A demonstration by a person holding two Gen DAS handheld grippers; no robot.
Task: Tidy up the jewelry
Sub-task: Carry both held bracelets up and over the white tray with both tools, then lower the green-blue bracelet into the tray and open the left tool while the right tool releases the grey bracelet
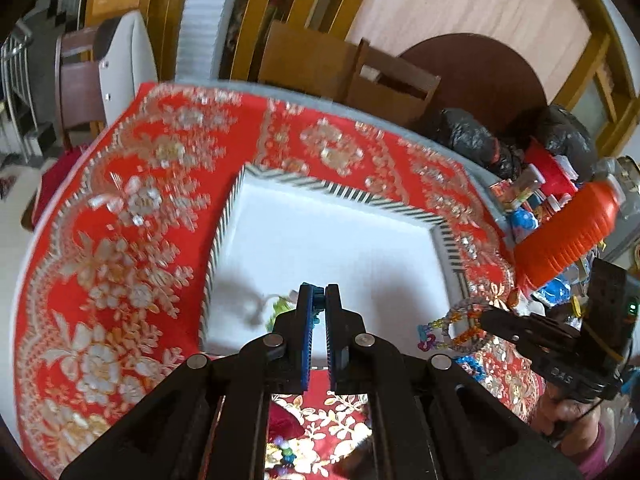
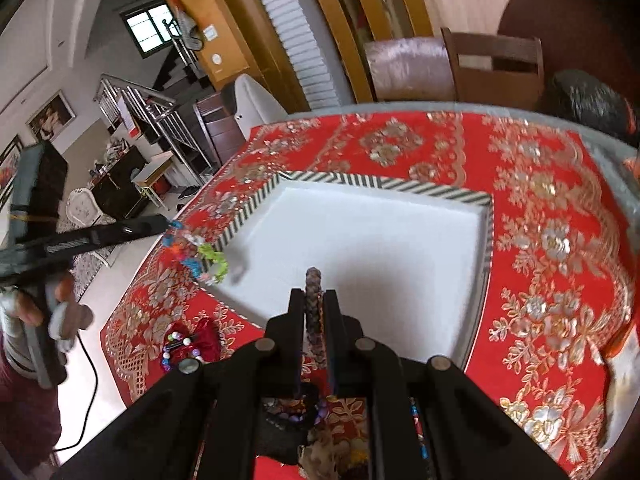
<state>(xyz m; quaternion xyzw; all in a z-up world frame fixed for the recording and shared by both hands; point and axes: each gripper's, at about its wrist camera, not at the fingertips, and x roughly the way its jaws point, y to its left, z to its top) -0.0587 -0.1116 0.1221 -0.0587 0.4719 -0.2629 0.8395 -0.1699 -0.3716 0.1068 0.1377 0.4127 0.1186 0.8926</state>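
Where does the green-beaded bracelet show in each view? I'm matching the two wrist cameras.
Left wrist view: green-beaded bracelet lies low centre, just beyond the left gripper.
Right wrist view: green-beaded bracelet hangs left of centre, over the tray's corner.
Shared landmark: striped-rim white tray.

text: "DAS"-like mark, blurred | on: right tool (image 1: 486, 320) body

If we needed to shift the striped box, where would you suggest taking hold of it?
Probably the rim of a side wall of the striped box, coming down from above with one finger inside and one outside. The walls are thin and upright, the top is open, and the box is too wide to span. The right gripper must first release its braided bracelet.
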